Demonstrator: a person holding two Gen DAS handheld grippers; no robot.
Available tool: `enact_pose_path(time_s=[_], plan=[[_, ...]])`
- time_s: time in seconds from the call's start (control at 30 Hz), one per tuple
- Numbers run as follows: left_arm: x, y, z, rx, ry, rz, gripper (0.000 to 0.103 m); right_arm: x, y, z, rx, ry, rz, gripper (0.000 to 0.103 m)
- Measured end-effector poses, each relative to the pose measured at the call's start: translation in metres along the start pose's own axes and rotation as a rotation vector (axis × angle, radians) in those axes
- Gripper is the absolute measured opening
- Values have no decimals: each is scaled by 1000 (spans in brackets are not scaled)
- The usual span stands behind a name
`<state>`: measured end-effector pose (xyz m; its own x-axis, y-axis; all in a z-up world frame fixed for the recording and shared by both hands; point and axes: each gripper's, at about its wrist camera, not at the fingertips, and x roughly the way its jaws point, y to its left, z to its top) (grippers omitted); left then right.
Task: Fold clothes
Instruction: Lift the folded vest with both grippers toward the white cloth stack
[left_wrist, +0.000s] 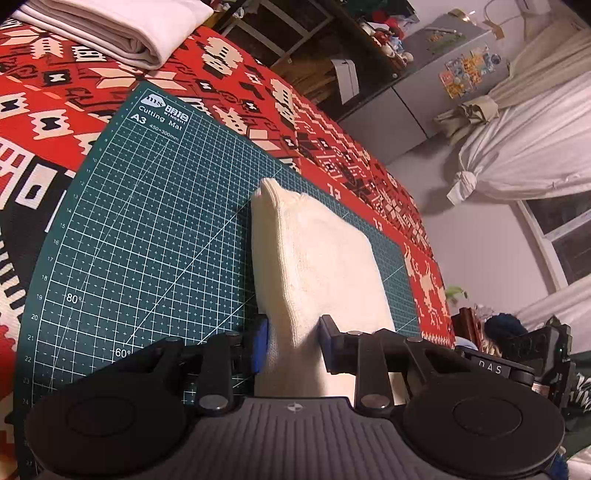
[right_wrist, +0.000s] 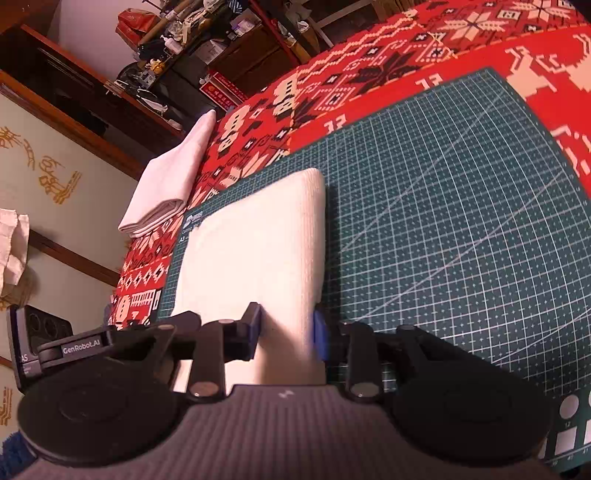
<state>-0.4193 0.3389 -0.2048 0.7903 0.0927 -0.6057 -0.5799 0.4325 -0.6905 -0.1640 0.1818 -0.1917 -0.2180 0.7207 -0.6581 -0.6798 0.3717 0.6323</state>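
Observation:
A cream knitted cloth (left_wrist: 317, 258), folded into a thick rectangle, lies on the green cutting mat (left_wrist: 147, 221). My left gripper (left_wrist: 293, 343) is shut on its near edge, blue pads pressing the fabric from both sides. In the right wrist view the same folded cloth (right_wrist: 255, 251) rests on the mat (right_wrist: 443, 221), and my right gripper (right_wrist: 288, 332) is shut on its near right edge. The other gripper's body shows at the frame edge in each view.
A folded white garment (left_wrist: 122, 29) lies on the red patterned tablecloth (left_wrist: 55, 92) beyond the mat, also in the right wrist view as a white stack (right_wrist: 170, 184). Cluttered shelves (right_wrist: 166, 44), a grey fridge (left_wrist: 443, 85) and white curtains (left_wrist: 535, 147) surround the table.

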Motion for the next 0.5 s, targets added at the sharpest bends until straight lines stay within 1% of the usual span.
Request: enact_pose_path(time_s=[0.07, 0.2, 0.27, 0.37, 0.5], plan=[[-4, -1, 7, -1, -10, -1, 28, 0, 9, 5, -10, -1, -9, 31], [-17, -1, 31, 1, -36, -4, 28, 0, 26, 15, -29, -4, -26, 31], [-23, -1, 43, 2, -50, -6, 28, 7, 42, 27, -47, -11, -31, 31], [-35, 5, 77, 16, -76, -5, 27, 22, 68, 50, -59, -28, -24, 31], [-51, 15, 133, 41, -118, 21, 28, 53, 107, 92, -66, -58, 10, 30]])
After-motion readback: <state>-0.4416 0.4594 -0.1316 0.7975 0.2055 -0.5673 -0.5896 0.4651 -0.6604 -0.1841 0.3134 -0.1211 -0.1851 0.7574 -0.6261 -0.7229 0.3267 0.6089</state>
